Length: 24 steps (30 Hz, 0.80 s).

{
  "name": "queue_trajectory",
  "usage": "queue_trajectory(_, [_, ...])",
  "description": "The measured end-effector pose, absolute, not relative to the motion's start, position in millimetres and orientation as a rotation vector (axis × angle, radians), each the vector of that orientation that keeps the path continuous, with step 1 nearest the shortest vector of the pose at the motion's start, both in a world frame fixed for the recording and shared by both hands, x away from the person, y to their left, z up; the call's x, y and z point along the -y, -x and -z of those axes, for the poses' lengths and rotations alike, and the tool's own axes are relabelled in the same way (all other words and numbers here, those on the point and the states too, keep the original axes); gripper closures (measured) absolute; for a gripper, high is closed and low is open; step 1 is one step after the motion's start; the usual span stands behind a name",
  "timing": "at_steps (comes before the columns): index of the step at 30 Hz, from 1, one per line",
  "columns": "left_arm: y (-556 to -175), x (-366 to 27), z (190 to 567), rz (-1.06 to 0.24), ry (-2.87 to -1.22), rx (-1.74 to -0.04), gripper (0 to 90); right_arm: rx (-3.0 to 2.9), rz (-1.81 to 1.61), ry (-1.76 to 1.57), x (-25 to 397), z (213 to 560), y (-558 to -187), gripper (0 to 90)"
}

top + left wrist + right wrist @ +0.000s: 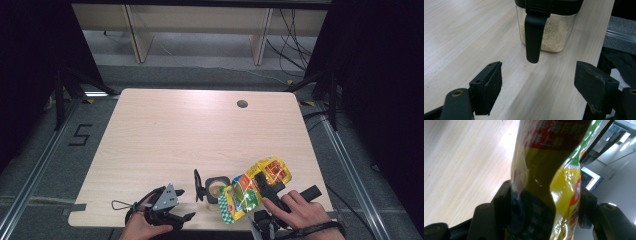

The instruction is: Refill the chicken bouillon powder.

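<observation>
High view overhead facing forward, gripper views close, sharing the table [200, 130]

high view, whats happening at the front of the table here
A person works with two grippers. The right gripper has its fingers clamped on a yellow bag, tipped over a clear container with its lid open and pale granules inside. The left gripper sits open near the container's left side, holding nothing.

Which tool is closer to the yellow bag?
Right. The right tool is clamped on the yellow bag; the left tool sits apart, open, on the far side of the clear jar.
</observation>
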<state>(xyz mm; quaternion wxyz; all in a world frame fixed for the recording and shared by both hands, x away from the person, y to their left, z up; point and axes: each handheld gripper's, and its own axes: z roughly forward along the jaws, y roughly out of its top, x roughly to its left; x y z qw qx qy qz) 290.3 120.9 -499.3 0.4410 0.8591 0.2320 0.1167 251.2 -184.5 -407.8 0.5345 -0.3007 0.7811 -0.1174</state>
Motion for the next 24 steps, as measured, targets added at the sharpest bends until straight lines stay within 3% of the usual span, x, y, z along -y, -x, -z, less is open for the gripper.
queue_trajectory(20, [-290.3, -121.0, 499.2, -0.290, -2.134, -0.575, 22.2, -1.857, 0.273, 0.726, 182.6, 409.1, -250.6, 44.2])
queue_trajectory(21, [-291.2, -121.9, 498.9, -0.302, -2.151, -0.567, 22.2, -1.887, 0.265, 0.607, 186.3, 412.6, -245.7, 44.2])
queue_trajectory(24, [-291.0, -121.7, 499.0, -0.298, -2.147, -0.568, 22.2, -1.861, 0.270, 0.712, 182.8, 407.9, -249.4, 44.2])
